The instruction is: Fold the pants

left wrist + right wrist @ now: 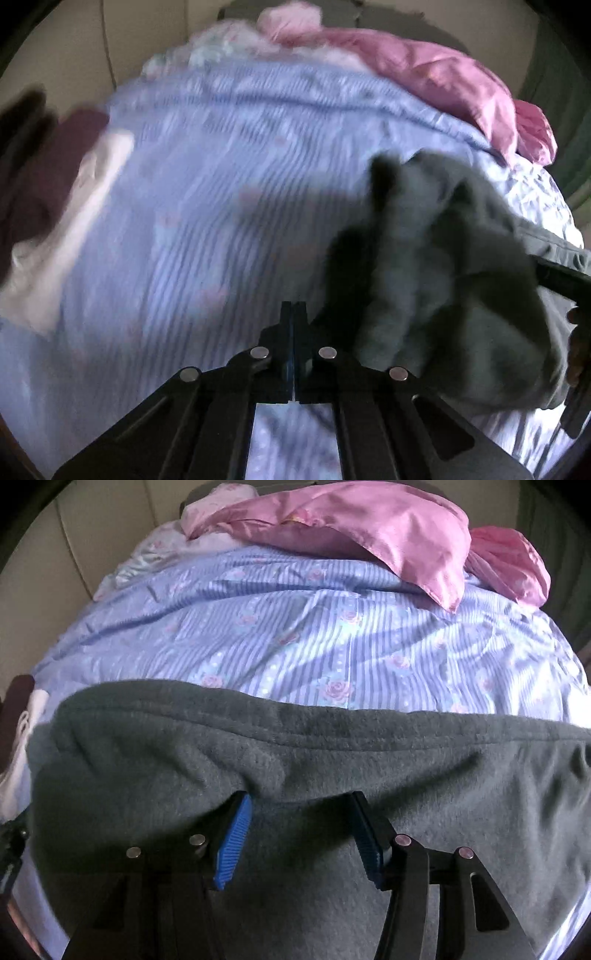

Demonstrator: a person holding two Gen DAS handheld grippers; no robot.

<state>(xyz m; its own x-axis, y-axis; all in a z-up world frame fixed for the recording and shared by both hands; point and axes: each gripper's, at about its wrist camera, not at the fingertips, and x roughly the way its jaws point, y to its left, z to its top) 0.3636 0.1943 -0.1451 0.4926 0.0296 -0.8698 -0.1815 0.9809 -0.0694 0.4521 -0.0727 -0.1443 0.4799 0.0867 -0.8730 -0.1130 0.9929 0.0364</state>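
Note:
Grey fleece pants (332,768) lie bunched on the bed and fill the lower half of the right wrist view. My right gripper (299,801) is open, its blue ribbed pads (234,838) spread apart right over the grey fabric, with no fold pinched between them. In the blurred left wrist view the pants (436,280) are a crumpled heap at the right. My left gripper (293,308) is shut just left of that heap, over the bedsheet, with nothing visible between its fingers. Part of the other gripper's black frame (561,277) reaches over the heap's right edge.
A blue striped, rose-printed bedsheet (295,635) covers the bed. Pink satin cloth (351,528) is piled at the far end. A maroon and white cloth (55,206) lies at the left edge. A beige wall (48,572) runs along the left.

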